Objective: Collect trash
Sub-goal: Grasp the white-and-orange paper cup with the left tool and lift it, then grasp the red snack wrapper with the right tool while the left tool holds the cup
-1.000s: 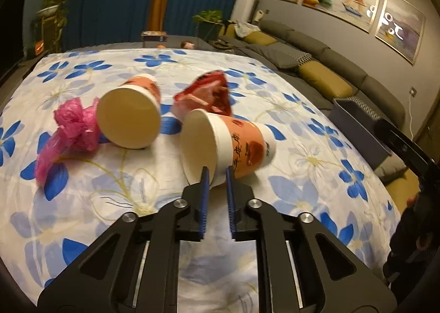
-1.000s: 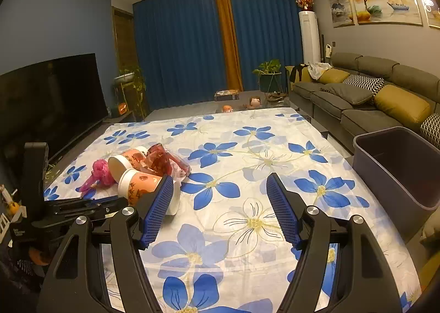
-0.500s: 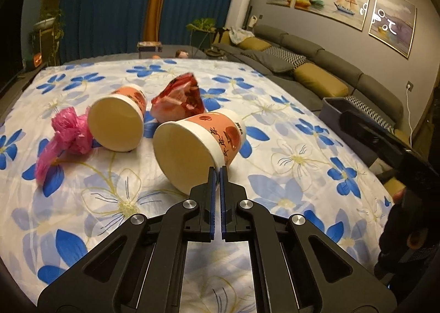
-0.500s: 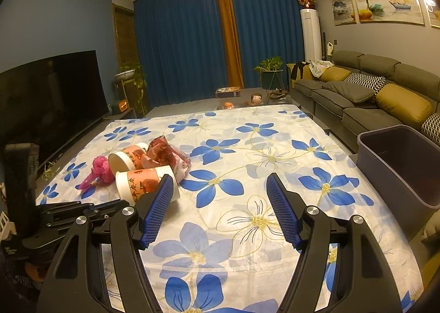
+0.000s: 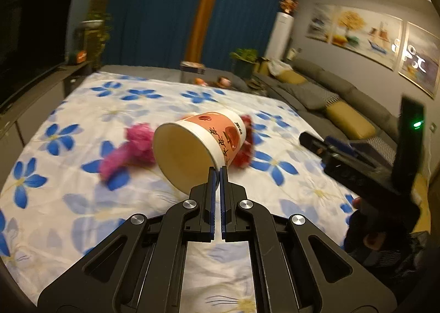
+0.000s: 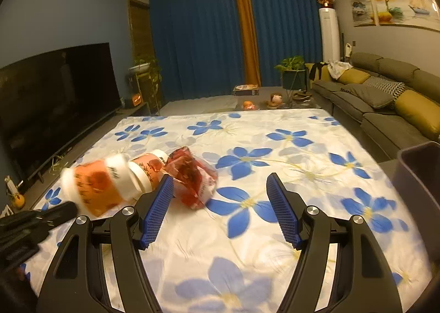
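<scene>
My left gripper is shut on the rim of an orange-and-white paper cup and holds it lifted above the flowered cloth, mouth toward the camera. In the right wrist view the held cup is blurred at the left, in front of a second paper cup lying on its side. A red crumpled wrapper lies beside them. A pink plastic bag lies behind the held cup in the left wrist view. My right gripper is open and empty above the cloth, just right of the wrapper.
A dark grey bin stands off the cloth's right edge. A grey sofa runs along the right wall and a TV along the left. The flowered cloth stretches far ahead.
My left gripper closed on the cup's rim and lifted it off the cloth. The right gripper moved forward and left toward the wrapper, still open.
</scene>
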Motion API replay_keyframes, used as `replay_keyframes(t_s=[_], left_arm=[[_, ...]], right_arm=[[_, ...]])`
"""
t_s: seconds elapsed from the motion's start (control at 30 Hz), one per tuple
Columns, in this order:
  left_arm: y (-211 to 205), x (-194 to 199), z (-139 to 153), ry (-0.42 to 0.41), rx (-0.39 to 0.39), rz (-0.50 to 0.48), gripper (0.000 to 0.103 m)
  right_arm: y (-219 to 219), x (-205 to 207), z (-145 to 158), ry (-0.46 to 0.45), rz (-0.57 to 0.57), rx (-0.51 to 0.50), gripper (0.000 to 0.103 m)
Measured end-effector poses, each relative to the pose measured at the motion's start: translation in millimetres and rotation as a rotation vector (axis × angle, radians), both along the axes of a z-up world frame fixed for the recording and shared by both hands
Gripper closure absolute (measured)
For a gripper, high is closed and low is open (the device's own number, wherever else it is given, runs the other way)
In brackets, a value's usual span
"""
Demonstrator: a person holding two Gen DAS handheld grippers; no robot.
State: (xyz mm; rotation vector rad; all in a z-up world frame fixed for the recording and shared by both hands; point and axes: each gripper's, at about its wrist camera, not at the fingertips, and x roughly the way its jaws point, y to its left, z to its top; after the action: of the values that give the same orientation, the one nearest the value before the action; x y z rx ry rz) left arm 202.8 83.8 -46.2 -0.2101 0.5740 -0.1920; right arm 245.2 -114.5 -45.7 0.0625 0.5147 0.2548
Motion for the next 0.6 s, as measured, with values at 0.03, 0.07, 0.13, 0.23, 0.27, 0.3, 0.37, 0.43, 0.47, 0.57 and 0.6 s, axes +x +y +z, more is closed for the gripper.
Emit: replay_keyframes(t_s=[0.03, 0.07, 0.13, 0.23, 0.27, 0.3, 0.37, 0.43, 0.47, 0.57, 0.6], left_arm=[[4, -1, 2, -0.004, -0.004, 0.007, 0.101], [7, -2, 4, -0.01, -0.007, 0.017, 0.101], [11, -2, 9, -0.021, -0.004, 0.032, 0.101], [14, -3, 12, -0.027, -0.004, 0.045, 0.101], [15, -3, 12, -0.029, -0.004, 0.049, 0.101], [15, -3, 12, -0.029, -0.004, 0.051, 0.101], [17, -2, 13, -0.029, -0.007, 0.061, 0.101], [19, -1, 14, -0.028, -0.007, 0.068, 0.101], [19, -1, 14, -0.028, -0.005, 0.071, 0.101], [19, 0, 14, -0.028, -0.004, 0.073, 0.101], [19, 0, 14, -0.028, -0.003, 0.072, 0.101]], right_arm=[[5, 6, -3, 0.008, 0.007, -0.003, 0.034], [10, 14, -5, 0.017, 0.018, -0.006, 0.034], [20, 26, -8, 0.029, 0.035, -0.006, 0.037], [33, 45, -13, 0.05, 0.052, -0.001, 0.038], [36, 50, -15, 0.057, 0.052, -0.004, 0.038], [38, 55, -16, 0.063, 0.053, -0.004, 0.04], [43, 63, -19, 0.076, 0.056, -0.002, 0.041], [48, 71, -24, 0.089, 0.063, -0.008, 0.042], [50, 73, -25, 0.095, 0.069, -0.01, 0.044], [56, 81, -32, 0.122, 0.082, -0.032, 0.053], [56, 82, -34, 0.128, 0.088, -0.031, 0.056]])
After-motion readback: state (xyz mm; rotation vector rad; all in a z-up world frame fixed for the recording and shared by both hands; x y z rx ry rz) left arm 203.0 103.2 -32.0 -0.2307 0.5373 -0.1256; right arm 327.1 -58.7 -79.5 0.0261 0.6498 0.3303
